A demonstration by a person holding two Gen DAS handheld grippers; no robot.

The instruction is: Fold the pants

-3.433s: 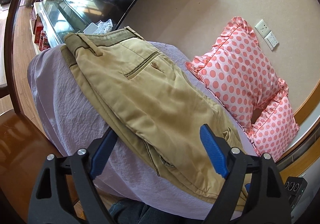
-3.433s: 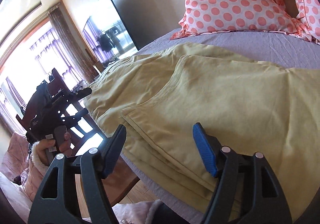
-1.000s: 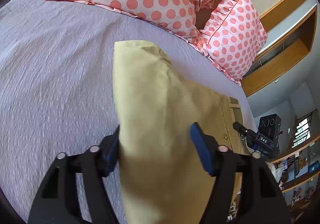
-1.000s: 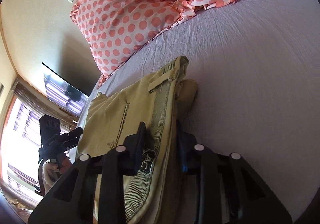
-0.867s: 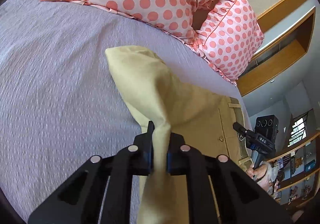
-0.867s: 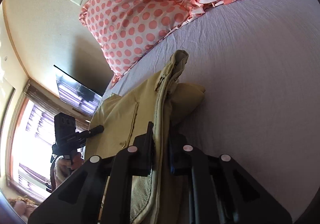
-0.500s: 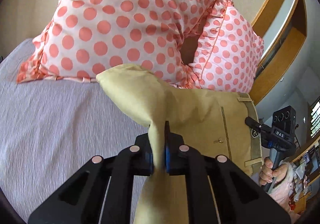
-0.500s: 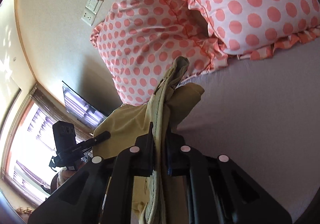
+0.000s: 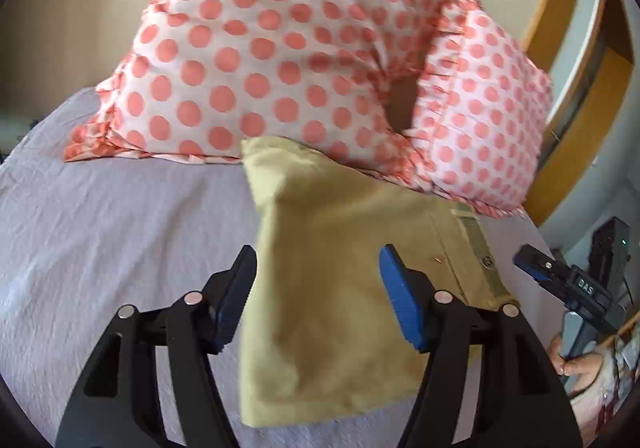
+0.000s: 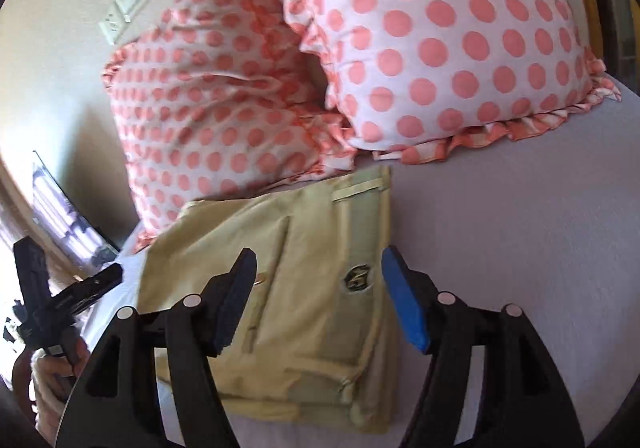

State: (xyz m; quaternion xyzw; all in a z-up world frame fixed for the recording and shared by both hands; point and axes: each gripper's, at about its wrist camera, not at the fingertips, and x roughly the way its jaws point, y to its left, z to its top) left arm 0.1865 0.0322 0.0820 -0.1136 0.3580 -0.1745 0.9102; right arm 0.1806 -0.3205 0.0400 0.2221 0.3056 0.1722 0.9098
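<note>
The khaki pants (image 9: 332,268) lie folded into a compact rectangle on the lilac bed sheet (image 9: 100,228), just in front of the pillows. In the right wrist view the pants (image 10: 312,272) show the waistband, a belt loop and a small dark label. My left gripper (image 9: 318,290) is open and empty above the folded end. My right gripper (image 10: 316,288) is open and empty above the waistband end. The right gripper also shows at the right edge of the left wrist view (image 9: 560,280), and the left gripper at the left edge of the right wrist view (image 10: 64,300).
Two pink polka-dot pillows (image 9: 280,48) lean against the wall right behind the pants; they also show in the right wrist view (image 10: 440,32). A wooden headboard frame (image 9: 560,48) stands to the right. A wall socket (image 10: 124,8) and a TV (image 10: 60,208) are on the left wall.
Both grippers were shut on the pants and carried them toward the pillows. Now both have opened and the folded pants lie flat on the sheet.
</note>
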